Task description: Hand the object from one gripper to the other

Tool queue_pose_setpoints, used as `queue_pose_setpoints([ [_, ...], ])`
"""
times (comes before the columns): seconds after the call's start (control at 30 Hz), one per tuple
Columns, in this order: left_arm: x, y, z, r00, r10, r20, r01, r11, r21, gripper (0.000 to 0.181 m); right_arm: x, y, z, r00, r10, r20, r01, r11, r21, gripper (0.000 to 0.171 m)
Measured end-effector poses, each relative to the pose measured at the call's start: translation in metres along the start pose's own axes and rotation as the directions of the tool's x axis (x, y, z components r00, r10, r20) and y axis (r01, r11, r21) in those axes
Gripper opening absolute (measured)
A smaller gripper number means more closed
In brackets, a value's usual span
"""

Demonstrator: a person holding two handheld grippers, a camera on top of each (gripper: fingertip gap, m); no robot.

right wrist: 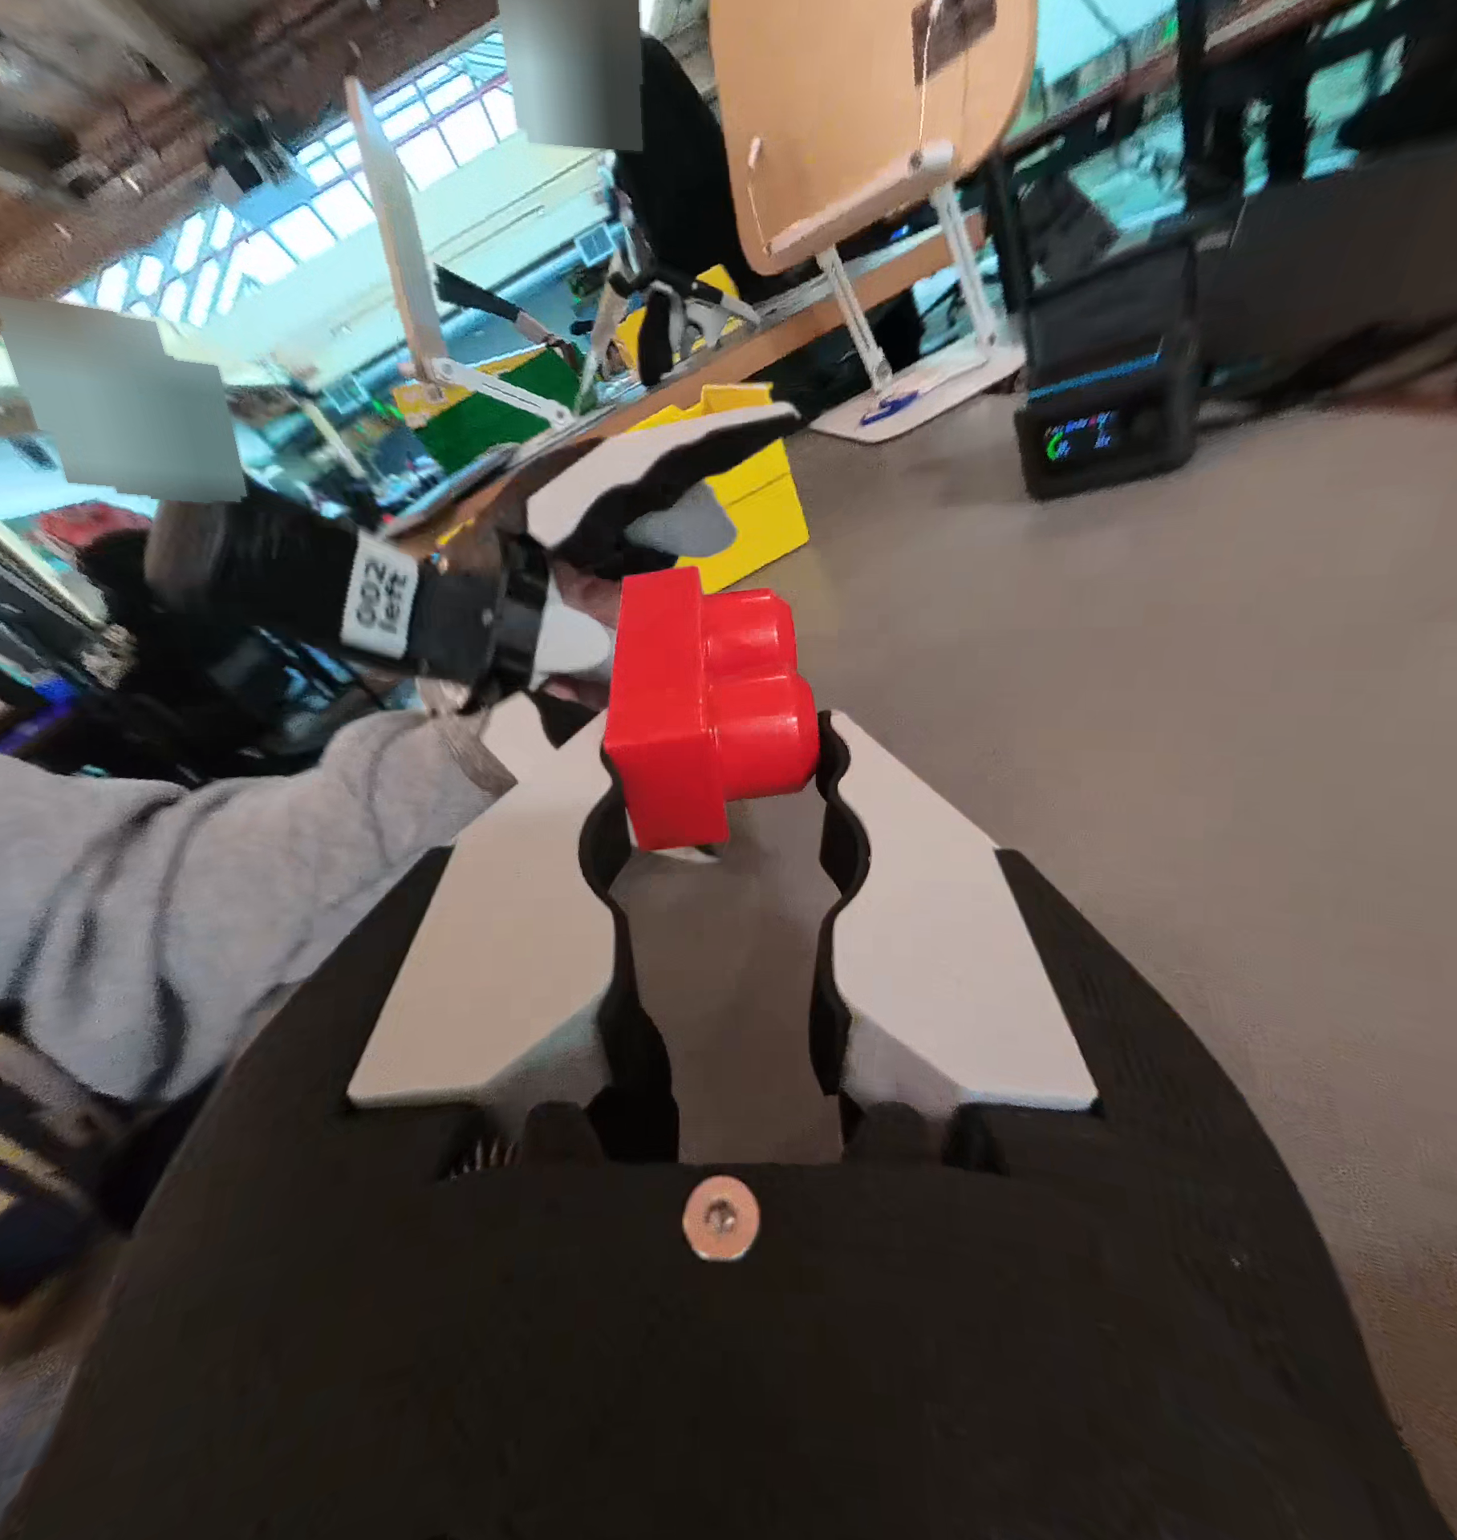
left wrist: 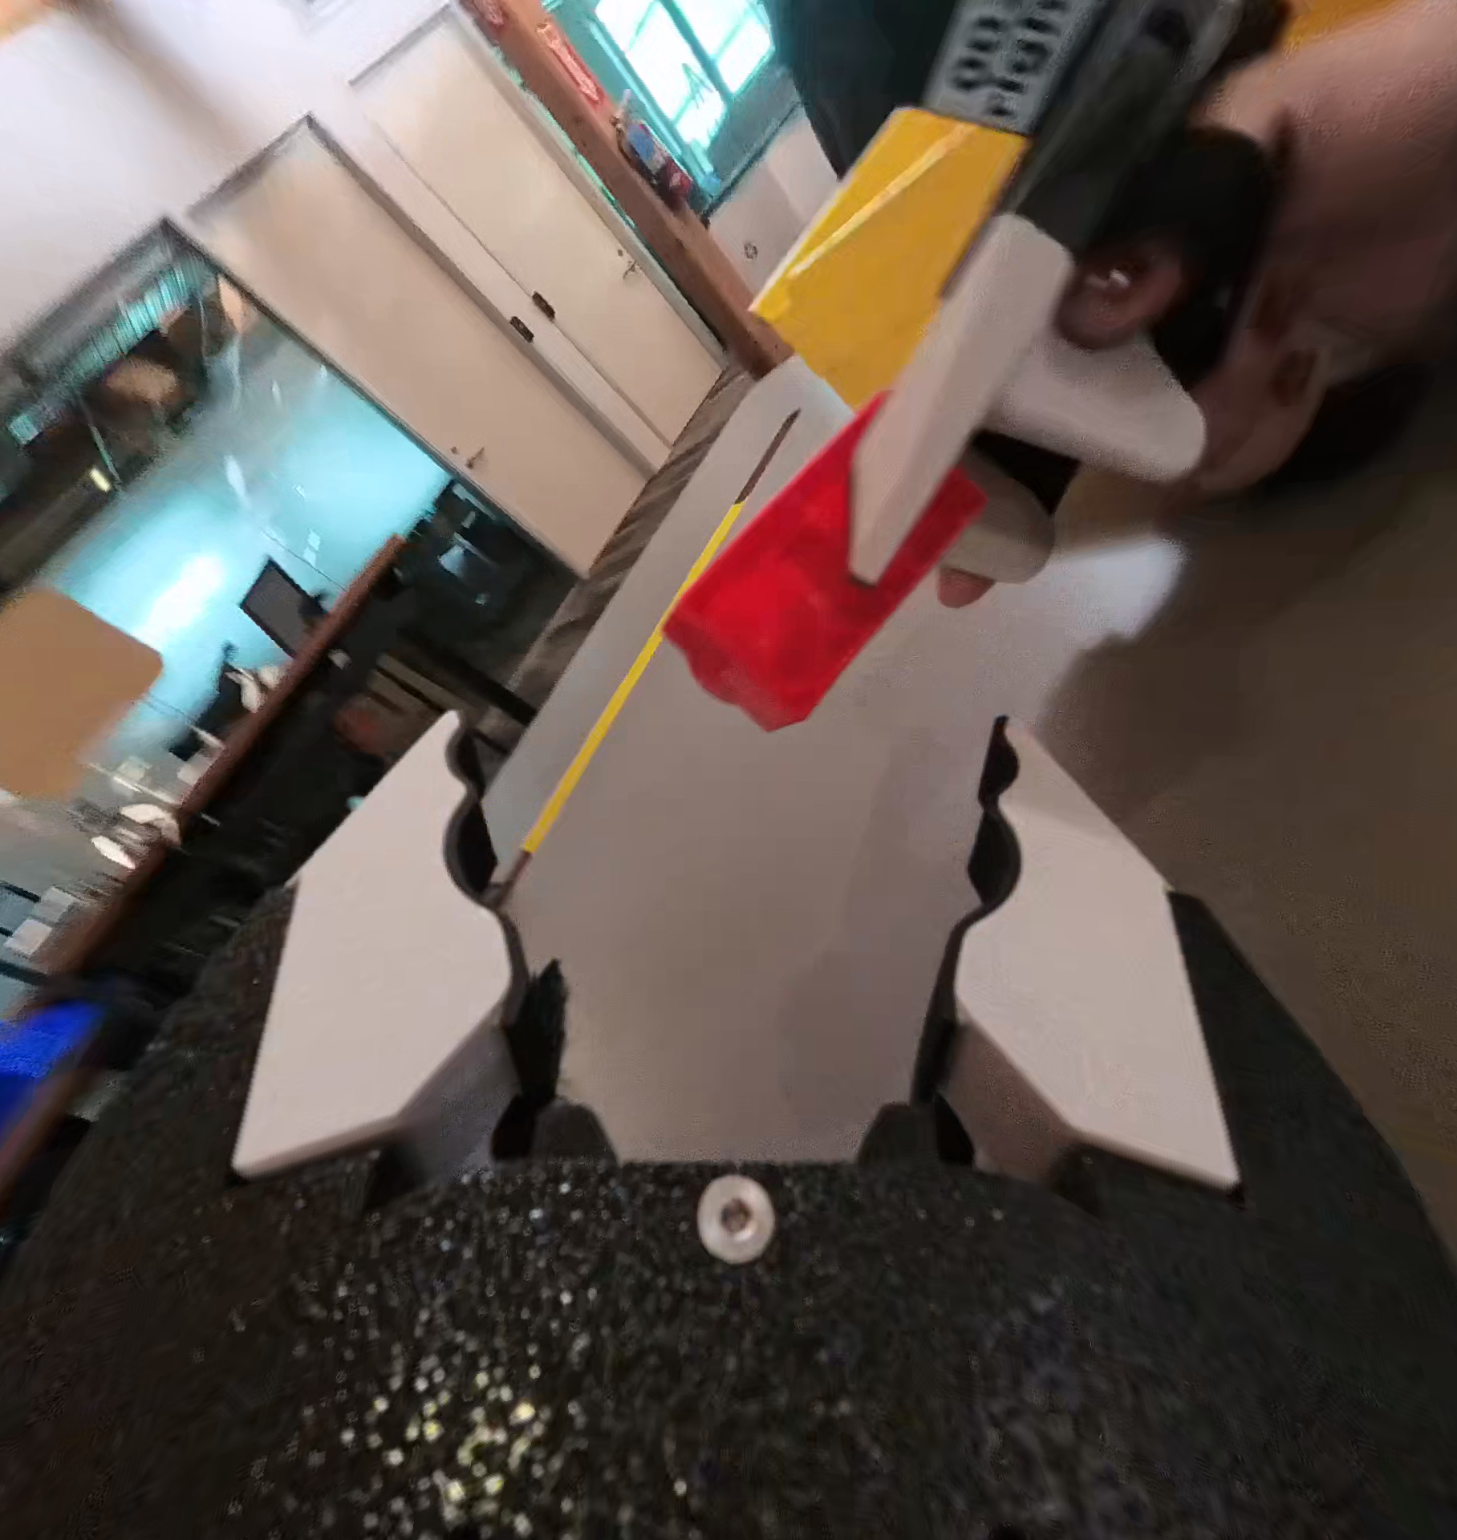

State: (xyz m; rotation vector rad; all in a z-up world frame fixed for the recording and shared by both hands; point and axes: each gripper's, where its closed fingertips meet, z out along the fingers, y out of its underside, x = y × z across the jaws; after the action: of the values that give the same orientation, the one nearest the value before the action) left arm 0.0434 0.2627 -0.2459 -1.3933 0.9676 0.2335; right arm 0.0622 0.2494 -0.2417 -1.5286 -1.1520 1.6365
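Observation:
A red toy brick [right wrist: 700,708] with round studs sits between the tips of my right gripper [right wrist: 721,742], which is shut on it. In the left wrist view the brick [left wrist: 792,600] hangs in the air just past my left gripper [left wrist: 729,733], with a white finger [left wrist: 917,450] of the right gripper pressed on its side. My left gripper is wide open and empty. In the right wrist view its upper white finger [right wrist: 625,475] shows just behind the brick, apart from it.
A white tabletop [left wrist: 708,917] with a yellow tape line [left wrist: 625,692] lies below. A yellow bin [right wrist: 758,500], a green baseplate [right wrist: 492,408], a black device with a screen [right wrist: 1100,417] and a wooden board on a stand [right wrist: 867,125] stand farther off. A grey sleeve [right wrist: 167,875] is at left. Both grippers' tips are close together, under 4 cm apart.

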Motion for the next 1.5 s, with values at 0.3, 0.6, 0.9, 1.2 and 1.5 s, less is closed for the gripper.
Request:
queue_pose_setpoints([
  [0.3, 0.023, -0.023, 0.001, 0.924, 0.382, 0.029, -0.382, 0.924, 0.019, 0.039, -0.009, 0.017, 0.000, 0.982, 0.156, 0.103, -0.144, 0.983, -0.112, 0.043],
  [0.6, -0.017, -0.036, -0.003, 0.638, -0.723, -0.265, 0.768, 0.619, 0.163, 0.035, 0.001, -0.041, -0.016, 0.842, -0.457, -0.285, 0.513, 0.843, 0.164, 0.084],
  [0.9, 0.000, -0.054, -0.008, -0.194, -0.697, -0.690, 0.976, -0.063, -0.211, 0.034, -0.018, -0.029, 0.014, 0.192, -0.881, -0.433, 0.921, 0.314, -0.230, 0.093],
  [1.2, 0.018, -0.061, -0.014, -0.284, -0.656, -0.699, 0.935, -0.028, -0.354, 0.034, -0.025, -0.029, 0.015, 0.090, -0.900, -0.427, 0.939, 0.220, -0.265, 0.074],
  [1.5, -0.054, -0.018, -0.019, 0.138, -0.836, -0.531, 0.980, 0.039, 0.194, 0.066, 0.012, -0.041, -0.003, 0.423, -0.729, -0.538, 0.764, 0.607, -0.221, 0.074],
])
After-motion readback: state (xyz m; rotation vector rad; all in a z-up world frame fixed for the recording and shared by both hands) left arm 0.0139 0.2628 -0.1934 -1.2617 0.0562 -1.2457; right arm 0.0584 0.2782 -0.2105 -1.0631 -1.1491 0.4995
